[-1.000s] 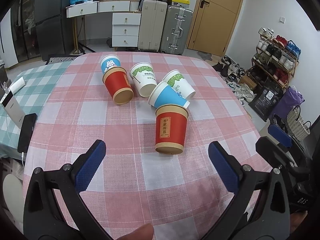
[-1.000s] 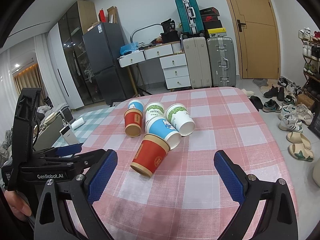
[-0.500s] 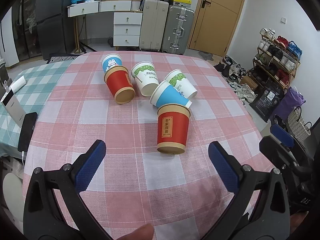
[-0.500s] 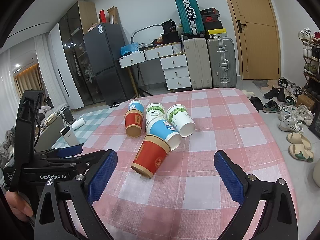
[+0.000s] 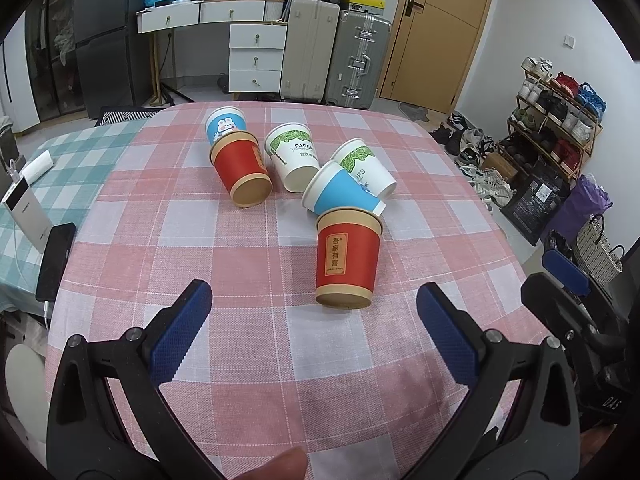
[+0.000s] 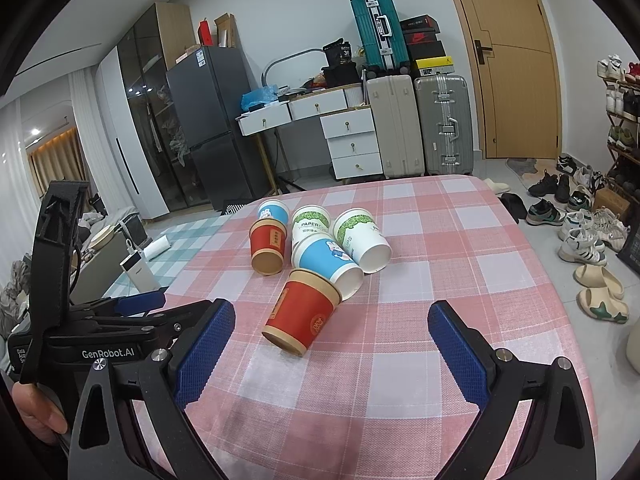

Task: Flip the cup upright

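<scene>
Several paper cups lie on their sides in a cluster on the pink checked tablecloth (image 5: 248, 272). The nearest is a red cup (image 5: 347, 258), its base toward me; it also shows in the right wrist view (image 6: 302, 312). A blue cup (image 5: 340, 194) lies behind and against it. Two white cups with green leaves (image 5: 294, 156) (image 5: 366, 168), a second red cup (image 5: 240, 170) and a small blue rabbit cup (image 5: 225, 124) lie farther back. My left gripper (image 5: 314, 322) is open and empty just short of the near red cup. My right gripper (image 6: 330, 340) is open and empty near the same cup.
A white power bank (image 5: 24, 212) and a black phone (image 5: 56, 260) lie on the green checked cloth at the left. The table's right edge drops off to a floor with shoes (image 6: 580, 240). Suitcases (image 5: 336, 60) and drawers stand beyond the table.
Both grippers have drifted slightly; the cups sit a little lower in the left wrist view. No cup has moved and both grippers stay open.
</scene>
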